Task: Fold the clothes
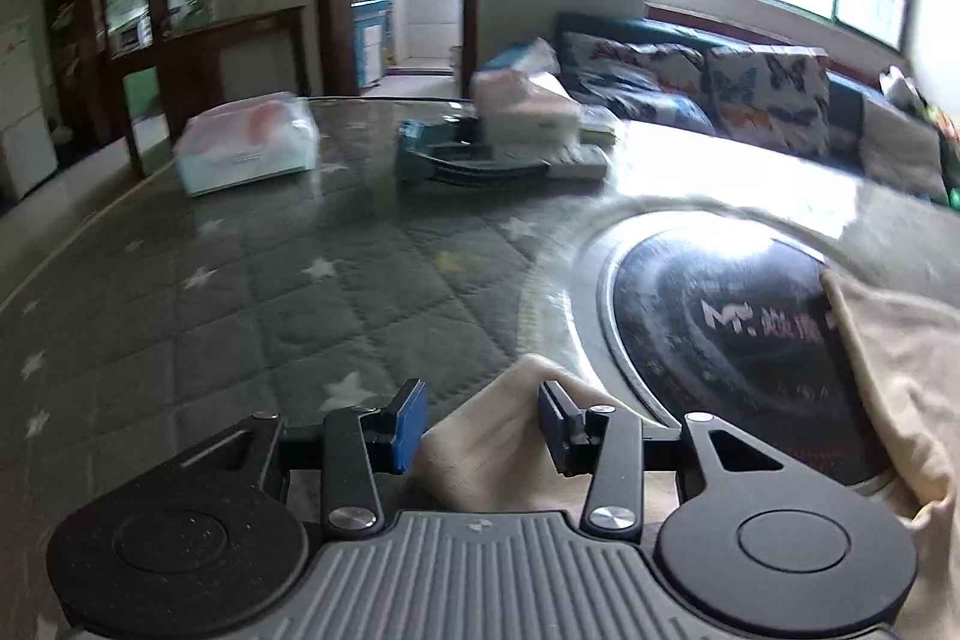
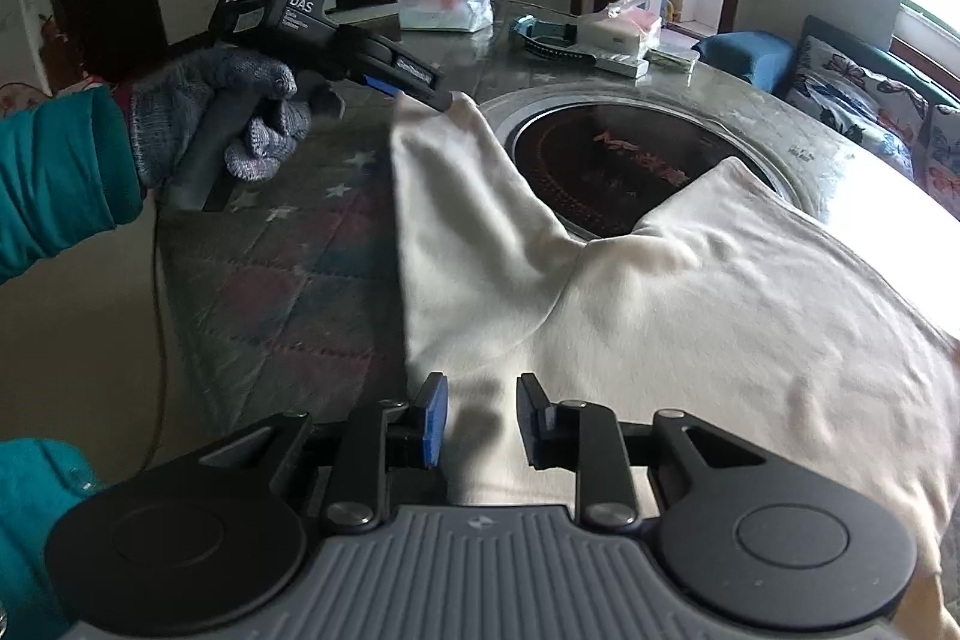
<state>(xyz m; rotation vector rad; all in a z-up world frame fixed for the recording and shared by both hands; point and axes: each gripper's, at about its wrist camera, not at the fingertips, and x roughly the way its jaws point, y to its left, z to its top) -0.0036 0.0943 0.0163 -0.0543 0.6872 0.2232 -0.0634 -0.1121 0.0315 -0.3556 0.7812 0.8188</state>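
A cream garment (image 2: 690, 292) lies on the glass-topped table, partly over the round black hob (image 2: 606, 160). In the left wrist view a corner of the garment (image 1: 486, 436) sits between the blue pads of my left gripper (image 1: 483, 430), whose jaws stand apart. The right wrist view shows the left gripper (image 2: 426, 91) at the tip of the garment's raised left flap. My right gripper (image 2: 480, 427) is open, jaws apart, over the garment's near edge. The garment also shows at the right of the left wrist view (image 1: 900, 376).
A quilted grey star-pattern cloth (image 1: 240, 292) lies under the table glass. At the far side stand plastic-wrapped packs (image 1: 246, 148), tissue packs (image 1: 528, 106) and a teal and dark object (image 1: 480, 154). A sofa with butterfly cushions (image 1: 768, 94) stands beyond the table.
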